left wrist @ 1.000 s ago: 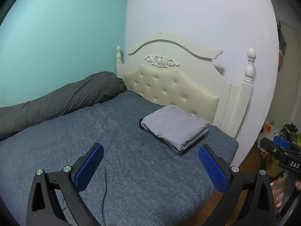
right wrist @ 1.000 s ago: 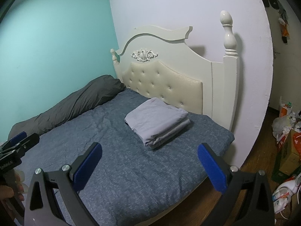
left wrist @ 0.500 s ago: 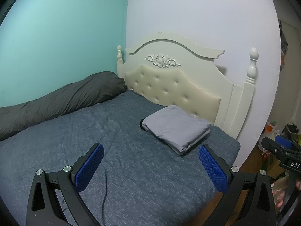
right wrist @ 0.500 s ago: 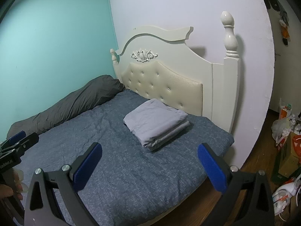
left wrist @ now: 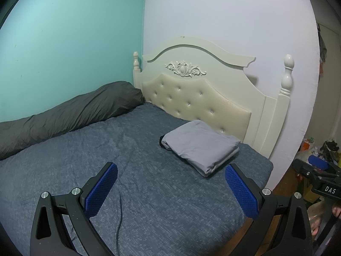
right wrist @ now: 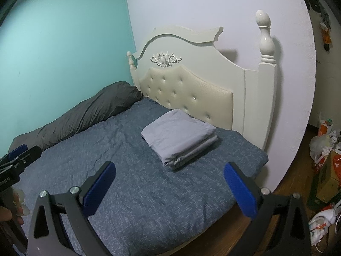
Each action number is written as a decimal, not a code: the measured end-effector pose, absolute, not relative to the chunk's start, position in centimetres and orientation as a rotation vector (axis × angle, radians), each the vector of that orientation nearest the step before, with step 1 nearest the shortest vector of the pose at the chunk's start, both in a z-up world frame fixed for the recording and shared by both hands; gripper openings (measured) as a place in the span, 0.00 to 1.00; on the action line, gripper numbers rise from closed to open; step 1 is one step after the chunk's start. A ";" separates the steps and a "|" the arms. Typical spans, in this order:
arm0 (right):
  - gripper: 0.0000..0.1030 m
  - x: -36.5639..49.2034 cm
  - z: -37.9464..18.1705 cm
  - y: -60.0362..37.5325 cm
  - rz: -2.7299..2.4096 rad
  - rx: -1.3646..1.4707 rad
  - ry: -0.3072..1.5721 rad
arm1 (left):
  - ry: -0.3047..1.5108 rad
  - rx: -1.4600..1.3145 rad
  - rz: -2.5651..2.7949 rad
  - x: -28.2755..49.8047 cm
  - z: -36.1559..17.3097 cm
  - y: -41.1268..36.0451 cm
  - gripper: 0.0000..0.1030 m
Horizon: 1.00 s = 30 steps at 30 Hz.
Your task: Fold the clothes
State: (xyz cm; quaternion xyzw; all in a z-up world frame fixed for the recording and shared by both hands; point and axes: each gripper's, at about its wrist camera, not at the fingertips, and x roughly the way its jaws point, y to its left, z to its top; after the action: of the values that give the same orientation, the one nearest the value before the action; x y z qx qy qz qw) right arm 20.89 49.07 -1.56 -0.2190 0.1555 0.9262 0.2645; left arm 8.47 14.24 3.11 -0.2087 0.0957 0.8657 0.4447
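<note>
Both grippers empty, held off the bed, nothing in hand. Your left gripper (left wrist: 170, 186) has its blue pads spread wide apart; your right gripper (right wrist: 169, 186) the same, jaws wide, clamped on nothing. Both hang above the near part of the bed (left wrist: 64, 170), well short of the cloth.

The task's thing: a grey folded garment (left wrist: 200, 147) (could be a sheet, can't tell) lying flat on the dark blue cover, just in front of the headboard (left wrist: 191, 98), toward its right post. From the right wrist view the garment (right wrist: 179, 137) shows several stacked layers at its near edge, squared off, edges roughly aligned. A dark sliver peeks out at its left corner in the left view; unclear what that is.

Step, as I judge it: the fold looks finished, or near it, and you're standing back from it. No other loose clothing visible on the bed, only the long dark grey pillow (left wrist: 70, 115) lying along the teal wall, left of the headboard.

Next move calls for either fetching another piece (none in view here) or, if one more fold is wanted, bringing both grippers forward toward the headboard, pinching the near corners of the stack and keeping the layers from sliding apart.

Clutter on the floor (right wrist: 326, 149) to the right of the headboard; not relevant.
</note>
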 end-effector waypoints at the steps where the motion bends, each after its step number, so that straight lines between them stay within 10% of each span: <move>1: 0.99 20.8 -1.7 49.1 2.504 -0.599 0.422 | 0.239 -0.518 2.146 8.5 3.1 14.3 1.00; 30: 0.99 20.1 -2.7 48.9 2.511 -0.631 0.425 | 0.255 -0.546 2.138 8.5 2.2 14.3 1.00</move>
State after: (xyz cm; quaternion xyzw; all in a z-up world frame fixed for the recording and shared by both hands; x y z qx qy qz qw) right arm 20.13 48.89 -2.68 -0.2325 0.1565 0.9251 0.2561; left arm 8.52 14.29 2.25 -0.2201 0.1029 0.8623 0.4443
